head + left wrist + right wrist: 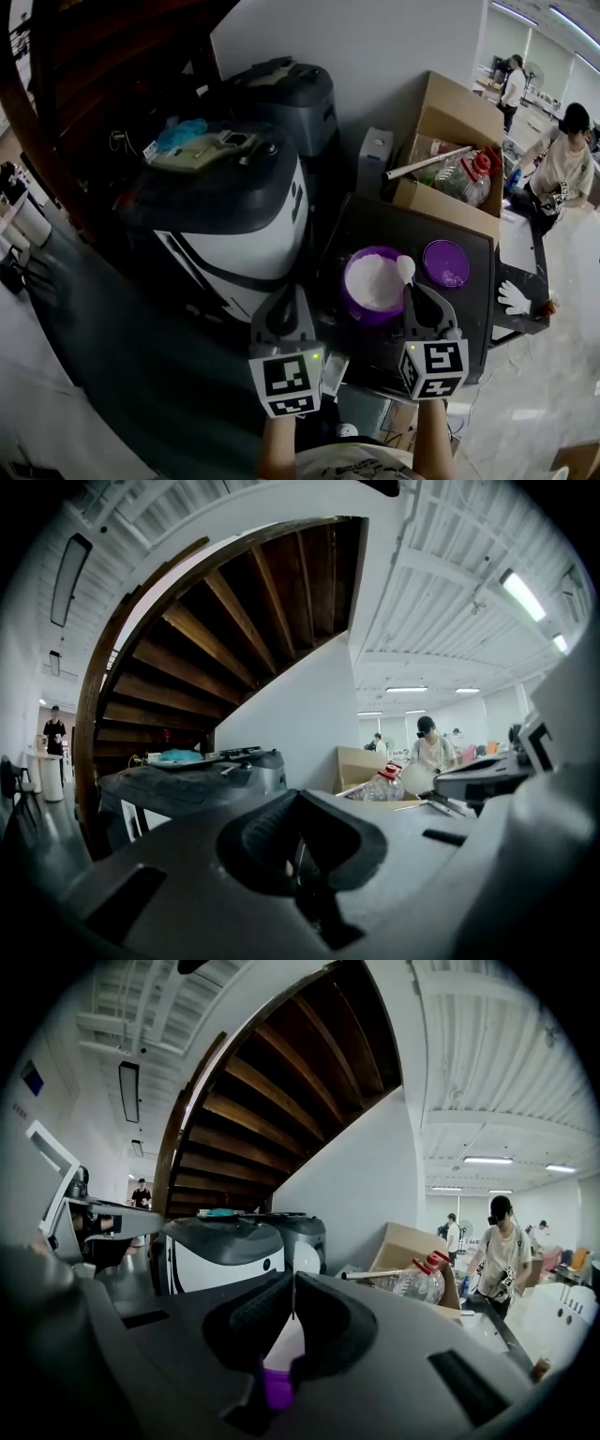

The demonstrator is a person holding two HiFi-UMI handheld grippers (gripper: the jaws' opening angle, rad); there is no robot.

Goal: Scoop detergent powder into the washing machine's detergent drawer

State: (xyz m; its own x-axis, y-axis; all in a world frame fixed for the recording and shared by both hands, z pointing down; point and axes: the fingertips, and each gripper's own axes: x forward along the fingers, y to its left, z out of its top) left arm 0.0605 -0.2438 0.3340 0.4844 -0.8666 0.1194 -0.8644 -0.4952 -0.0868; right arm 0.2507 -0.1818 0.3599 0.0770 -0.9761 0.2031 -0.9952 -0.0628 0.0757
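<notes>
Head view: right tongs (412,289) clamped on the handle of the white scoop (405,270). Scoop bowl is over the open purple powder tub (373,281) on the dark bench (469,319). Left tongs (286,300) are between tub and washing machine (234,206).

Left gripper view: left tongs (298,829) pressed together, nothing between.

Right gripper view: right tongs (292,1299) pinch the scoop (305,1258); tub (277,1387) directly below.

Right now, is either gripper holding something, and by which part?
The right gripper holds the white scoop by its handle, with the bowl by the rim of the purple tub of powder. The left gripper is shut and empty.
</notes>
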